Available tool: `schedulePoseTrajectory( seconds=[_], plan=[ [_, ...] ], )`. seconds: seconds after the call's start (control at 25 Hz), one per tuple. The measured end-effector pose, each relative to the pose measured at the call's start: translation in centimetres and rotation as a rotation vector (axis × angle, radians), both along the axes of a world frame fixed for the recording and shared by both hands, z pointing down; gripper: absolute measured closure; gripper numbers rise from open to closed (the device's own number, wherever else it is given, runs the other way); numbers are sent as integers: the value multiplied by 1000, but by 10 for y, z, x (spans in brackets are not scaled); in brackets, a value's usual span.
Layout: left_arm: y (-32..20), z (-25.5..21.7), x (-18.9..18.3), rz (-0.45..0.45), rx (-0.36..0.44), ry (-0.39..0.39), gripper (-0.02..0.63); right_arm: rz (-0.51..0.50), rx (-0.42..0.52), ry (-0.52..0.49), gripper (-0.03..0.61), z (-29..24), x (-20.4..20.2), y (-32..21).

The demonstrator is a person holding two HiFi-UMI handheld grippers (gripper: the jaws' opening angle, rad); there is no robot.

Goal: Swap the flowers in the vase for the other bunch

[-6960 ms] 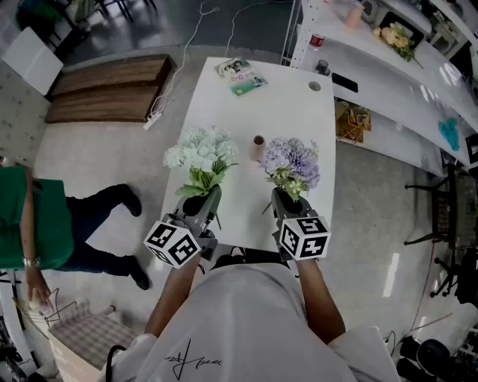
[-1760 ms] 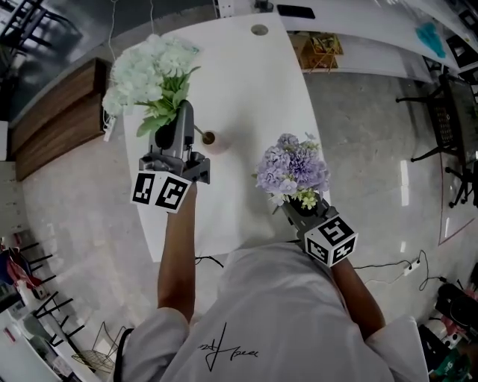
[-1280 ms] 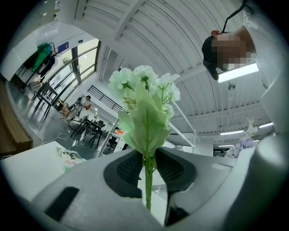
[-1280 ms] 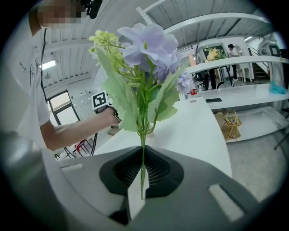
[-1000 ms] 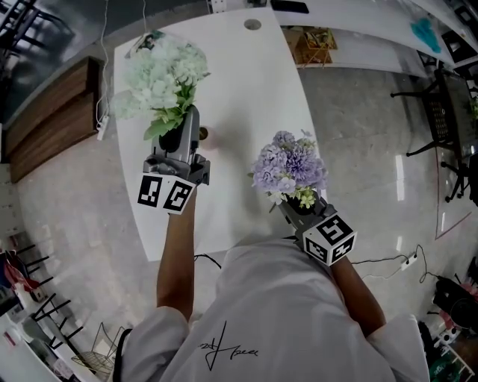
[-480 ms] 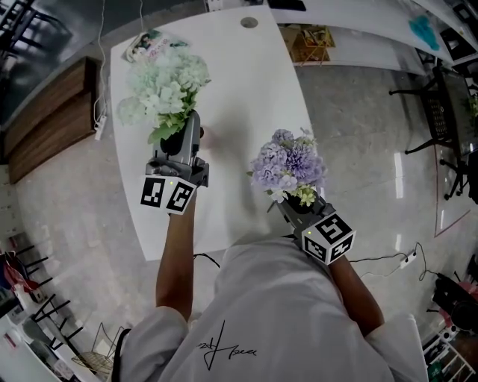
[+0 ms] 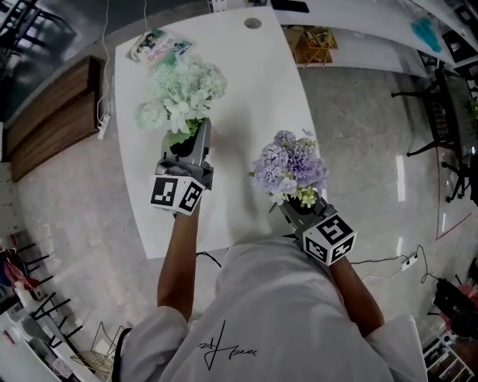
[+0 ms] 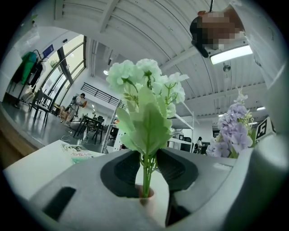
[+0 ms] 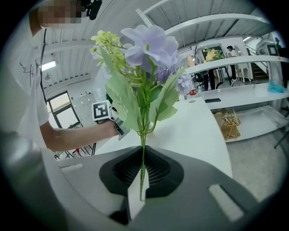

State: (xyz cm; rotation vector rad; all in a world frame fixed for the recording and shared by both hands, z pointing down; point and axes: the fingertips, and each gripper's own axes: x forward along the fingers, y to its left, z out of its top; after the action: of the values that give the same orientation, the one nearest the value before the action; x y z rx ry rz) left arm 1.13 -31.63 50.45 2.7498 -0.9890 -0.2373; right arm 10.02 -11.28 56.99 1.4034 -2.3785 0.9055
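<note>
A pale green-white bunch (image 7: 181,93) stands with its stems in a small pink vase (image 8: 146,195). In the head view the vase is hidden under it. My left gripper (image 8: 145,169) (image 7: 190,133) straddles the stems just above the vase mouth. Its jaws have just been opening, and a gap shows between each pad and the stems, so it is open. My right gripper (image 7: 299,200) (image 9: 141,180) is shut on the thin stem of a purple bunch (image 7: 290,168) (image 9: 146,49). It holds that bunch upright near the table's near right edge.
The white table (image 7: 246,89) carries a booklet (image 7: 157,46) at its far left corner and a round cable hole (image 7: 255,23) at the far end. A wooden bench (image 7: 52,112) lies on the floor to the left. A white counter (image 7: 358,30) runs along the right.
The left gripper has sunk with the pale green bunch, and the vase is now hidden under it in the head view. The right gripper and purple bunch have stayed put.
</note>
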Motion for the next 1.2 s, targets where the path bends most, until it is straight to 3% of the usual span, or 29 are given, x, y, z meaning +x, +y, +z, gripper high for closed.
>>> schedulePoseTrajectory(
  seconds=[0.2, 0.52, 0.96, 1.2],
  plan=[
    [11, 5, 6, 9, -7, -43, 499, -5, 5, -5, 558, -4, 2, 5],
    [12, 12, 7, 21, -42, -48, 471, -8, 11, -5, 558, -5, 0, 3],
    [12, 25, 8, 44, -97, -52, 362, -17, 21, -7, 558, -8, -4, -5],
    [22, 25, 2, 38, -110, -49, 336, -17, 35, -7, 558, -12, -7, 2]
  ],
)
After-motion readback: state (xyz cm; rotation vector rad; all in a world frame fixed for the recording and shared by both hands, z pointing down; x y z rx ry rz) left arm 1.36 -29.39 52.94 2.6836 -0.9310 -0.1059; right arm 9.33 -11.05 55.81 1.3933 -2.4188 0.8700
